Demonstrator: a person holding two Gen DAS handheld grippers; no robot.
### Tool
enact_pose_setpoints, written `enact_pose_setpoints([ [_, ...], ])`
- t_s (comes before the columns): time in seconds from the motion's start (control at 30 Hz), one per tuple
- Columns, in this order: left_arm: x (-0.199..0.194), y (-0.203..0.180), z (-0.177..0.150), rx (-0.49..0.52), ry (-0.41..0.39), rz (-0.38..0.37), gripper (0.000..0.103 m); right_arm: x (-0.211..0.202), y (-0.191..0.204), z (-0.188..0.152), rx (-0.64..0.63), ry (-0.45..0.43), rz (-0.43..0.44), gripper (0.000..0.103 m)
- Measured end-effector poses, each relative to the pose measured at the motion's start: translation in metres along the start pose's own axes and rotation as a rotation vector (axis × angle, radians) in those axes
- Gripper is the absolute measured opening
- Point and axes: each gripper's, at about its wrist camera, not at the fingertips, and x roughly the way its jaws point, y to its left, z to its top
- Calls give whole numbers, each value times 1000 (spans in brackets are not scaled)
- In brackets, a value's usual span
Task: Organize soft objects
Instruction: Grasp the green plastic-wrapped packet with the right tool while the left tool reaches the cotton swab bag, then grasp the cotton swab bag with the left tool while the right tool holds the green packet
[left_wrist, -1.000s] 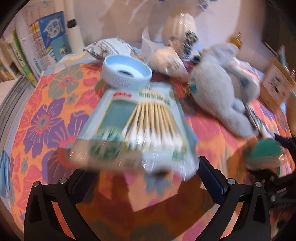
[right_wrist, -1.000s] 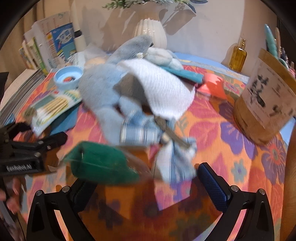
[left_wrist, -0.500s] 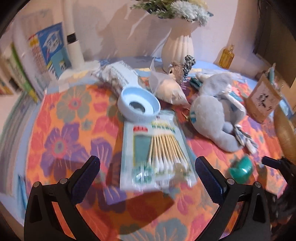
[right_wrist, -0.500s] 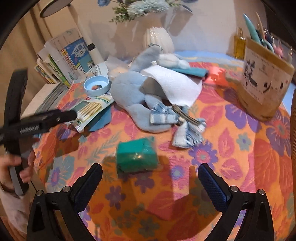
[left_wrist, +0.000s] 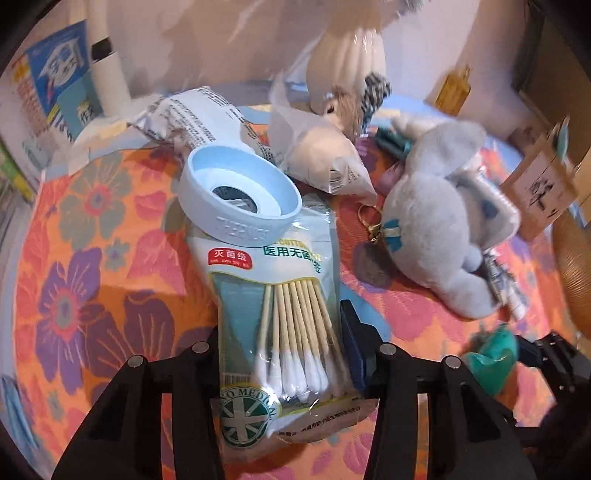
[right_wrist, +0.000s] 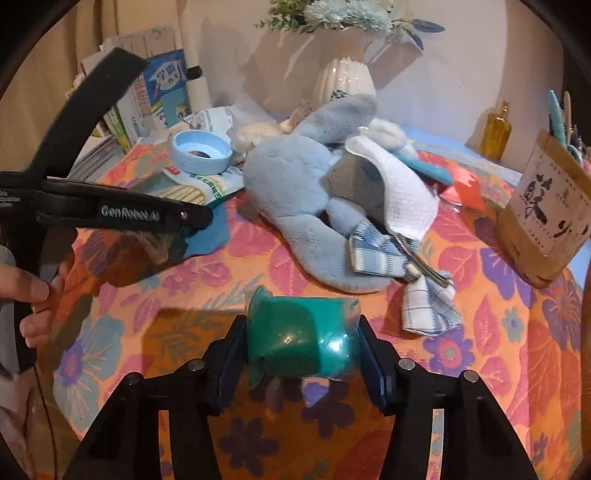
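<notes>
My left gripper (left_wrist: 282, 343) is shut on a clear packet of cotton swabs (left_wrist: 280, 314) that lies on the flowered tablecloth (left_wrist: 92, 288). A pale blue ring lid (left_wrist: 240, 201) rests on the packet's far end. My right gripper (right_wrist: 303, 347) is shut on a green wrapped soft block (right_wrist: 301, 338), which also shows in the left wrist view (left_wrist: 491, 356). A grey-blue plush toy (right_wrist: 295, 199) lies behind it with a white cloth (right_wrist: 395, 188) over it and a plaid cloth (right_wrist: 424, 295) by its leg.
A white vase (right_wrist: 343, 79) with flowers stands at the back. A brown paper pen holder (right_wrist: 543, 221) and an amber bottle (right_wrist: 495, 131) are at the right. Books (right_wrist: 155, 99) stack at the back left. White bags (left_wrist: 321, 158) lie behind the lid.
Both grippers were open above the table half a second ago. The left has come down and closed on the swab packet, the right on the green block.
</notes>
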Motion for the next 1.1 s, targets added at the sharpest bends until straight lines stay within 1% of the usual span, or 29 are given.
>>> enact_pose_setpoints([
  [0.07,-7,3,-6,-11,-14,-8,37,-5,-3,0,20,-15,22,54],
  [0.2,-25,13,-21,-78,-30,-101,37,-18,-12,6,46,-40,72,54],
  [0.27,-36,16,-29,-125,-38,-171,37,-23,-17,9,58,-46,94,54],
  [0.3,-43,21,-33,-156,-48,-221,35,-26,-19,9,67,-51,102,54],
  [0.33,-49,22,-35,-173,-58,-251,34,-29,-19,8,76,-54,110,54],
  [0.4,-58,21,-36,-183,-76,-283,30,-34,-23,6,94,-66,133,54],
  [0.43,-64,21,-37,-185,-85,-291,25,-37,-23,6,99,-70,137,54],
  [0.5,-69,17,-36,-183,-100,-312,24,-40,-26,4,103,-74,132,54],
  [0.53,-67,14,-34,-170,-92,-311,23,-41,-26,4,104,-74,127,54],
  [0.57,-66,11,-35,-155,-81,-287,23,-43,-25,4,102,-73,121,54],
  [0.63,-69,12,-41,-152,-87,-170,24,-46,-26,3,93,-75,105,54],
  [0.7,-76,15,-44,-145,-127,-44,34,-51,-25,1,76,-81,71,54],
  [0.73,-82,17,-45,-137,-152,57,42,-53,-26,1,75,-84,62,55],
  [0.77,-86,16,-45,-123,-169,121,49,-54,-27,1,78,-85,62,55],
  [0.8,-90,17,-44,-102,-176,139,55,-54,-28,1,80,-86,64,55],
  [0.83,-93,16,-43,-71,-177,91,75,-55,-28,1,79,-87,64,55],
  [0.87,-95,14,-41,-39,-182,24,94,-54,-28,1,77,-87,63,55],
  [0.9,-95,12,-40,-12,-188,-15,99,-53,-27,1,76,-85,67,55],
  [0.93,-93,6,-38,41,-188,-44,103,-52,-26,2,75,-82,75,55],
  [0.97,-89,2,-36,79,-168,-32,102,-51,-24,1,72,-77,85,55],
  [1.03,-76,-7,-31,151,-107,16,102,-48,-21,0,64,-69,89,55],
  [1.07,-67,-9,-30,190,-76,18,102,-47,-20,-1,60,-65,93,55],
  [1.1,-55,-10,-30,223,-26,21,102,-45,-19,-1,58,-60,95,55],
])
